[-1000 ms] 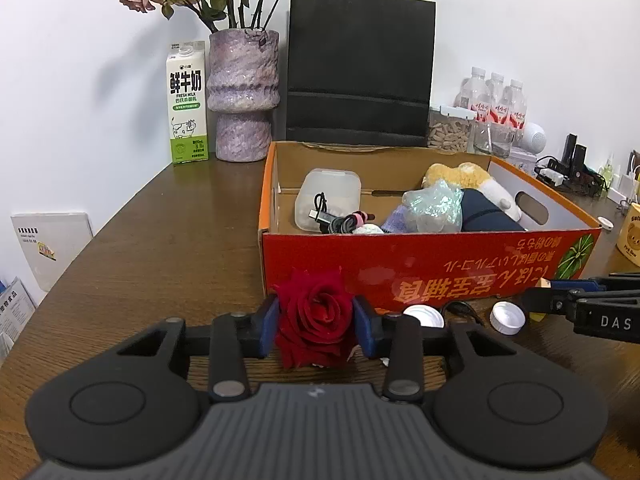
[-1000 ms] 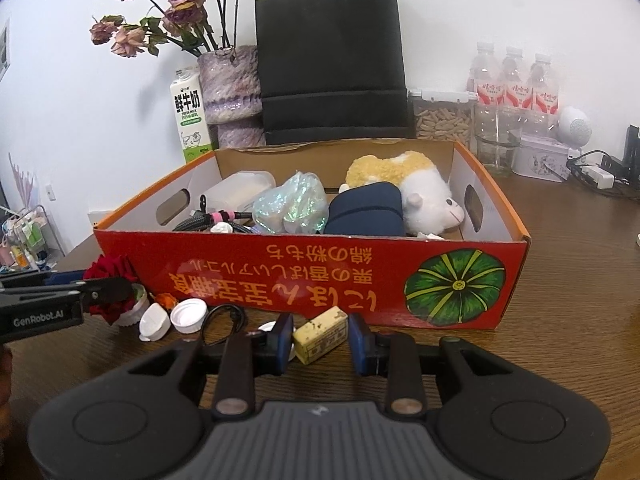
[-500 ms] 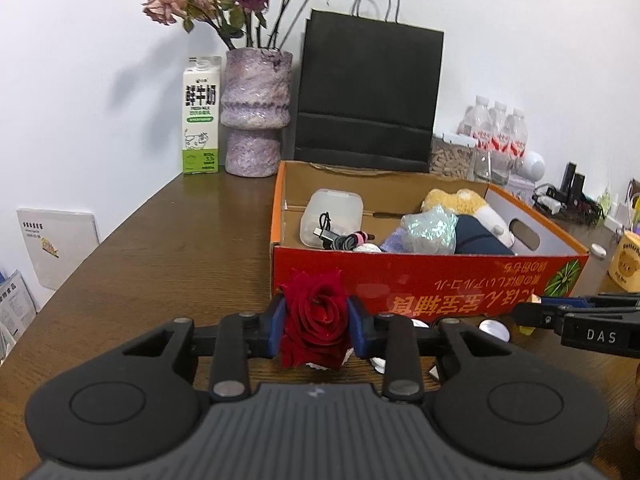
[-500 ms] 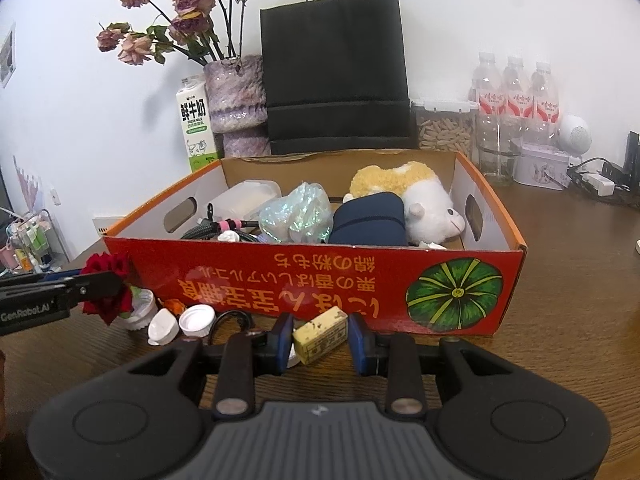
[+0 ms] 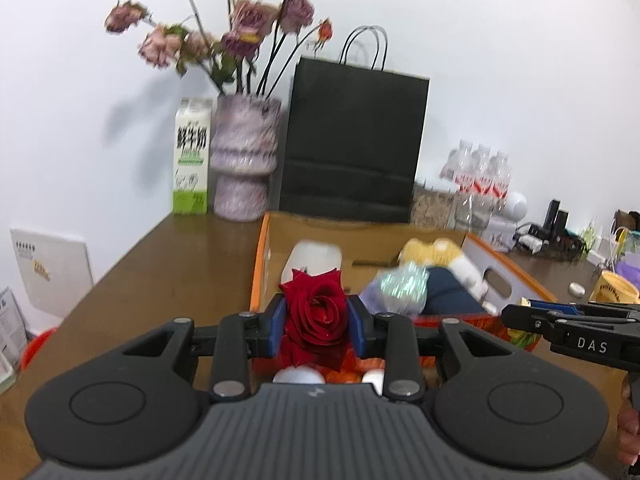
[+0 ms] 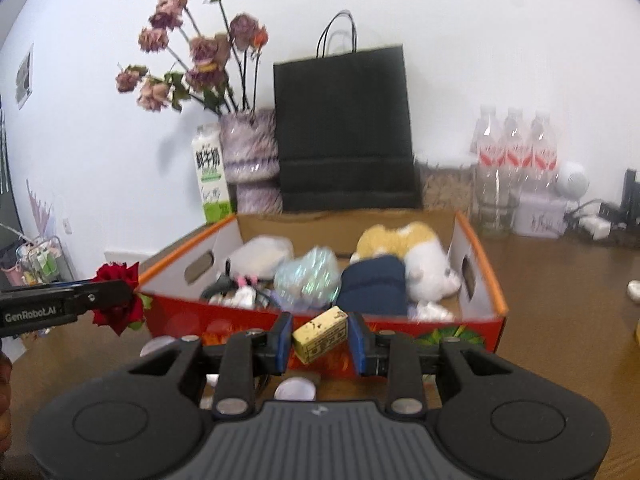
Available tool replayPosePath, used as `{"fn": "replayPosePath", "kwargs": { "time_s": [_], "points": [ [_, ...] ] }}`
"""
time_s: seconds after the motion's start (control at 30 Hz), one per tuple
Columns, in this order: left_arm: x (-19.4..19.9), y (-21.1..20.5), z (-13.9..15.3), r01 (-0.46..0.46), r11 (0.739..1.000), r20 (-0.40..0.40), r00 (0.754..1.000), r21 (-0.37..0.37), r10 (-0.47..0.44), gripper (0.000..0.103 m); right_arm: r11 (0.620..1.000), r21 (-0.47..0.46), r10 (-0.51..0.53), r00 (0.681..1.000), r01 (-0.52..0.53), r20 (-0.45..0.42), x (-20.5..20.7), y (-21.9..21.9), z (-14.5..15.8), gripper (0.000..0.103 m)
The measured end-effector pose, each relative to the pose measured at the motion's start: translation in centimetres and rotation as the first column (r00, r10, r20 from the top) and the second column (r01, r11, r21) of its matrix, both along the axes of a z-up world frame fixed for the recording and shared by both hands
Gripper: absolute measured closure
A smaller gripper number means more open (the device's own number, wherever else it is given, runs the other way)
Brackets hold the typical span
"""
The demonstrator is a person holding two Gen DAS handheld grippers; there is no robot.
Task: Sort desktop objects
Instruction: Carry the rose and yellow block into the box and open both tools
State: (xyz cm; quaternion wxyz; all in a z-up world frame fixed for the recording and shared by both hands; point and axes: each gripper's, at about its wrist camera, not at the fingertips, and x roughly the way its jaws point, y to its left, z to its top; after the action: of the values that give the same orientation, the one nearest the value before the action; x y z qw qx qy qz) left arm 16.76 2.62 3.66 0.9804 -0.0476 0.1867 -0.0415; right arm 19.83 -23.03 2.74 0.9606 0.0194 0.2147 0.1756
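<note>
My left tongs (image 5: pixel 316 330) are clamped on the red rose (image 5: pixel 316 316), bloom facing up between the blue pads, held in the air just short of the near left corner of the red cardboard box (image 6: pixel 486 330). My right tongs (image 6: pixel 320 338) grip a small yellowish block (image 6: pixel 320 334), tilted between the pads, raised in front of the box's printed front wall. Inside the box I see a plush toy (image 6: pixel 416 256), a dark blue pouch (image 6: pixel 374 286), a shiny crumpled bag (image 6: pixel 308 278), a translucent container (image 6: pixel 262 254) and some cables (image 6: pixel 228 286). On the worktop (image 5: pixel 160 276) under the tongs lie white bottle caps (image 6: pixel 294 390). Behind the box stand a black paper bag (image 5: pixel 352 144), a vase of dried flowers (image 5: pixel 244 156) and a milk carton (image 5: pixel 192 156); water bottles (image 6: pixel 514 148) are off to the right.
</note>
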Motion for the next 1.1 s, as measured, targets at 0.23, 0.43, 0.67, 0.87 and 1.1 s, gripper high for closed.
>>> {"fn": "replayPosePath", "kwargs": {
  "time_s": [0.23, 0.43, 0.67, 0.87, 1.1],
  "points": [
    [2.3, -0.9, 2.7, 0.013, 1.000, 0.049, 0.999, 0.004, -0.013, 0.070, 0.999, -0.022, -0.040, 0.998, 0.041, 0.049, 1.8, -1.1, 2.3, 0.075],
    [5.2, -1.5, 3.2, 0.001, 1.000, 0.042, 0.999, -0.005, 0.000, 0.070, 0.997, -0.029, -0.072, 0.995, 0.074, 0.067, 4.5, -1.2, 3.3, 0.075],
    [8.5, -1.6, 0.4, -0.025, 0.999, -0.022, 0.999, -0.023, 0.025, 0.070, 0.992, -0.015, -0.126, 0.992, 0.127, 0.030, 8.0, -1.6, 1.9, 0.075],
    [10.0, -1.6, -2.1, -0.028, 1.000, -0.041, 0.999, 0.000, 0.028, 0.070, 0.985, -0.057, -0.160, 0.987, 0.160, 0.006, 9.3, -1.9, -0.3, 0.075],
    [10.0, -2.3, -3.0, -0.004, 0.999, -0.038, 0.999, 0.036, 0.005, 0.070, 0.987, -0.081, -0.137, 0.991, 0.136, -0.002, 9.5, -1.5, -1.3, 0.075]
  ]
}}
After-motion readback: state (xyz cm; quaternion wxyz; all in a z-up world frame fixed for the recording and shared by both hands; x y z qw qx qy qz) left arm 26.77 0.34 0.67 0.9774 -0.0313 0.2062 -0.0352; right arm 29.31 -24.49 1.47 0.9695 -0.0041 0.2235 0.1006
